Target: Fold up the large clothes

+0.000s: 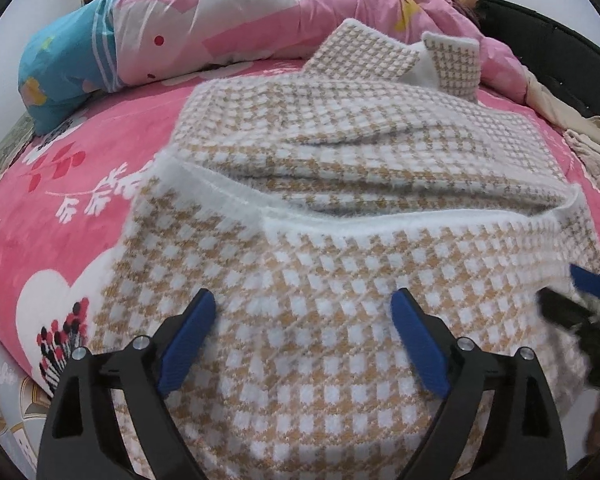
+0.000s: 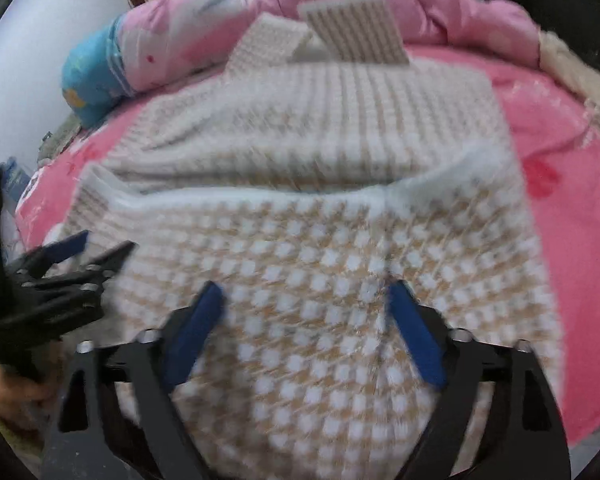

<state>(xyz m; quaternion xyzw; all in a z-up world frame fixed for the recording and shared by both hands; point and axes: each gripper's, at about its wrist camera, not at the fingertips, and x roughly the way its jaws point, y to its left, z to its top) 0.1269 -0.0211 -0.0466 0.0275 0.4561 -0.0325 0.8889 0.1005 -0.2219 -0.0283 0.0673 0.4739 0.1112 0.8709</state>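
From the left wrist, the checked sweater (image 1: 340, 184) lies spread on the pink bedsheet (image 1: 100, 152), its lower part doubled up over the body with the white hem across the middle. The left gripper (image 1: 304, 312) hangs over that folded flap with its jaws wide and nothing in them, likely having let the fold lie.

From the right wrist, blurred, the right gripper (image 2: 306, 300) likewise gapes empty above the sweater (image 2: 320, 152), beside the quilt (image 2: 420, 4).

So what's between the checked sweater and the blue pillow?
Only bare pink flowered blanket lies between the sweater and the blue pillow, seen in the left wrist view.
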